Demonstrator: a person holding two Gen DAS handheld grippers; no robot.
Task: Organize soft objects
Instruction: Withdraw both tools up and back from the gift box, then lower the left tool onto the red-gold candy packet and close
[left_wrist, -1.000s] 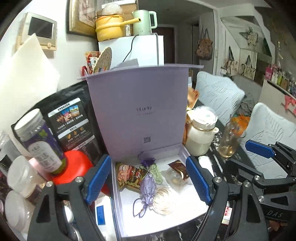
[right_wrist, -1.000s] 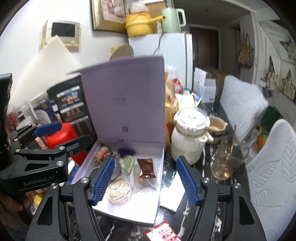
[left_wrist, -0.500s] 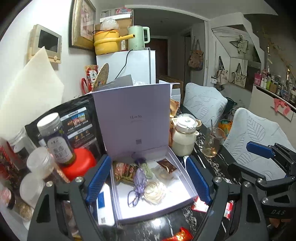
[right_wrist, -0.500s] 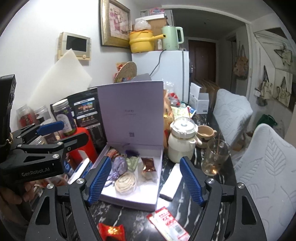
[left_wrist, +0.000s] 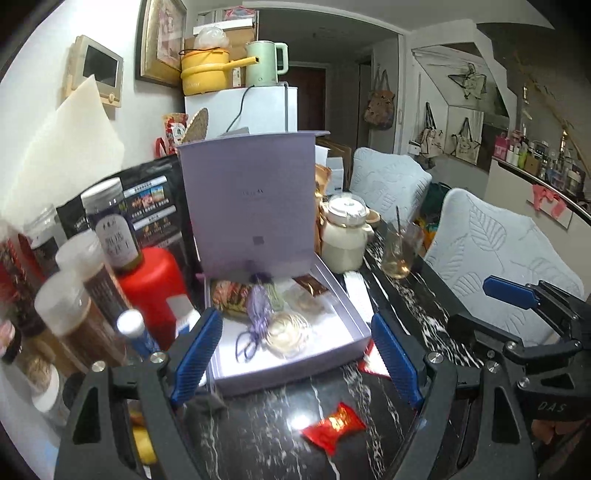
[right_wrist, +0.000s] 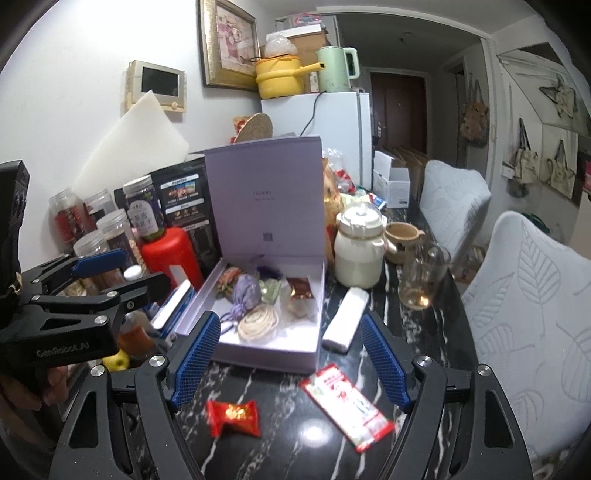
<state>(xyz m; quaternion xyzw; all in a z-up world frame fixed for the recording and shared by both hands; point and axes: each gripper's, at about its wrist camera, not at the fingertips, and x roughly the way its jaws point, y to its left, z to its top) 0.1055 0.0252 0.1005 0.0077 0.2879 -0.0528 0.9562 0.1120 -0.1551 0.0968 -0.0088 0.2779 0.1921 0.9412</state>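
Both hand-held grippers, left (left_wrist: 295, 358) and right (right_wrist: 288, 358), hang open and empty before the box (right_wrist: 310, 354). The red candy (right_wrist: 232, 417) lies on the worktop (right_wrist: 280, 450) just beyond the right gripper's jaws, long axis crosswise, nearer the right hand.

Black marble table (right_wrist: 280, 435): open lilac box (right_wrist: 273, 350), red candy (right_wrist: 232, 417), red-white sachet (right_wrist: 347, 402), white packet (right_wrist: 345, 319), cream jar (right_wrist: 358, 254), glass (right_wrist: 423, 280).

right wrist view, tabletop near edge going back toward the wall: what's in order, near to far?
red candy wrapper → lavender box tray with purple sachet inside → upright box lid → white fridge → yellow pot
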